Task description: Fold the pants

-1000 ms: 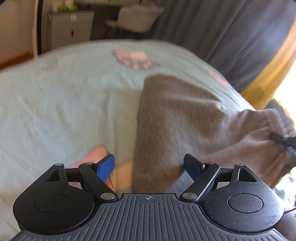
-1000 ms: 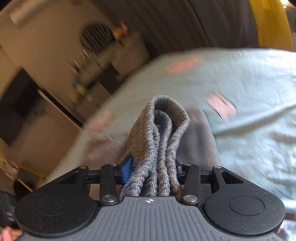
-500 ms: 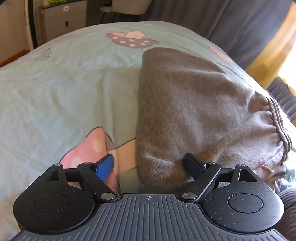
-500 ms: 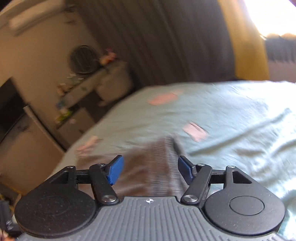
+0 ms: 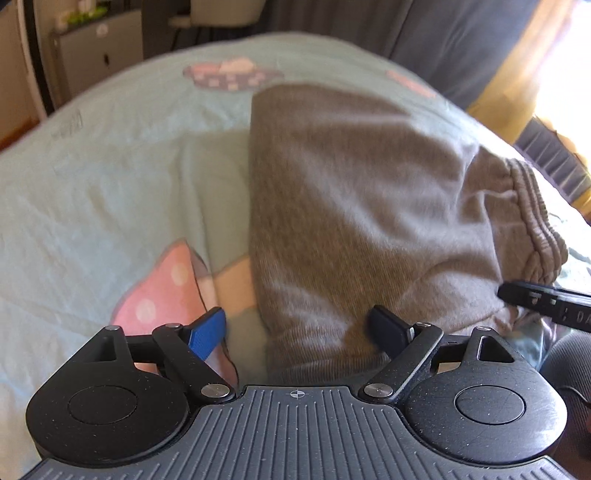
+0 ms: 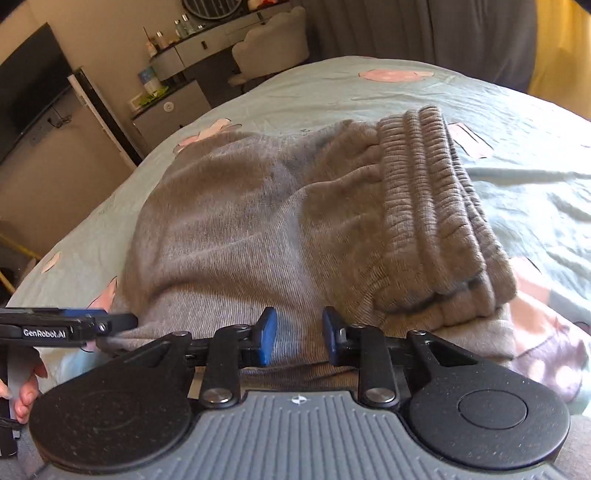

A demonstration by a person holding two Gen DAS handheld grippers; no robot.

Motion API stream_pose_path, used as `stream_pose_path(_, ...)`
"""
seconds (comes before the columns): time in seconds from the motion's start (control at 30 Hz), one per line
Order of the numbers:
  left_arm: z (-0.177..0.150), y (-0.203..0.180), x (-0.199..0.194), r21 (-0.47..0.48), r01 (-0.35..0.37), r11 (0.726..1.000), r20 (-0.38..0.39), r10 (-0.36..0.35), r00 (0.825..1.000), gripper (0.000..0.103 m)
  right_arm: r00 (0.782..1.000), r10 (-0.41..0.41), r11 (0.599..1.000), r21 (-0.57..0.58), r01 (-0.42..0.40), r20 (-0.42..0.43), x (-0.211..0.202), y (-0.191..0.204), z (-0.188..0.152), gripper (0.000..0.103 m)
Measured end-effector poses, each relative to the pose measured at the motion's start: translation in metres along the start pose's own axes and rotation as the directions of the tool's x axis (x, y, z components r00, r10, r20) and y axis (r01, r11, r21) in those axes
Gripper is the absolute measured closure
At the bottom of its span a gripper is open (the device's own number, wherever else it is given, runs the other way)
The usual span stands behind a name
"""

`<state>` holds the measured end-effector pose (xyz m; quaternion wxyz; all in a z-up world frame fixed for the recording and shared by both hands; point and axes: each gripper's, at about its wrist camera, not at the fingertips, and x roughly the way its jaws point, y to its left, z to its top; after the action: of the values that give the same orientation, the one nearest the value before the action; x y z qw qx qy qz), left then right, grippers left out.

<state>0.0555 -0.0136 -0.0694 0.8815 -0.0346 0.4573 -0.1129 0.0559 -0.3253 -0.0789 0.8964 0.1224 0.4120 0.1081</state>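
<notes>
Right gripper (image 6: 295, 334): jaws are closing, standing narrow over the near hem of the grey pants (image 6: 258, 229). Cloth is lying under and between the pads; whether they are pinching it yet, cannot tell. Left gripper (image 5: 295, 334): jaws are standing wide, straddling the pants' near left corner, gripping nothing; its blue pad (image 5: 205, 334) is hovering over the sheet, the dark pad over cloth.

Pants are lying folded into a thick stack on the bed, near edge at both grippers, ribbed waistband (image 6: 436, 206) sitting on top along the right side.

Risks, as judged:
- Right jaws may be catching only the top layer, so a lift would be peeling the stack open.
- Waistband is bulging and sitting loose; a pull on the hem could be rolling it off to the right.
- Left gripper, half off the cloth, may be nipping the sheet along with the fabric and dragging it.
- The two grippers are working close together; they could be colliding.

Surface: pale green bedsheet (image 5: 110, 184), soft and wrinkled, printed with pink mushrooms (image 5: 162, 288); it is giving little firm backing.

Room beyond: dark TV (image 6: 29, 92) at left, grey cabinet (image 6: 173, 110), a counter with bottles (image 6: 207, 33), pale chair (image 6: 273, 51), grey curtain (image 5: 443, 40), yellow curtain and bright window at far right.
</notes>
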Motion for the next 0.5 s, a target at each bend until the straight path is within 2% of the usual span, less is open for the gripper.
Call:
stream_pose_path(0.13,0.020,-0.001,-0.009,-0.018,-0.046,0.999,0.093,0.048,0.995,0.014,1.000,-0.021,0.999,-0.037,0.022,0.015,-0.005,0.000,-0.009,0.077)
stream_pose_path(0.23,0.043,-0.007,0.000,0.010,-0.064,0.998,0.116,0.062,0.991,0.014,0.999,-0.026,0.998,-0.056,0.027,0.027,-0.008,0.010,-0.005,0.076)
stream_pose_path(0.37,0.072,-0.018,0.019,0.035,-0.097,0.995,0.148,0.091,0.985,0.014,0.986,-0.015,0.997,-0.075,0.028,0.164,-0.025,0.018,0.020,0.076)
stream_pose_path(0.43,0.087,-0.028,0.029,0.047,-0.093,0.995,0.161,0.084,0.983,0.014,0.979,-0.044,0.994,-0.091,0.063,0.199,-0.021,0.020,0.038,0.076)
stream_pose_path(0.5,0.098,-0.039,0.041,0.080,-0.088,0.993,0.177,0.073,0.982,0.014,0.977,-0.073,0.987,-0.125,0.099,0.199,-0.004,0.021,0.054,0.076)
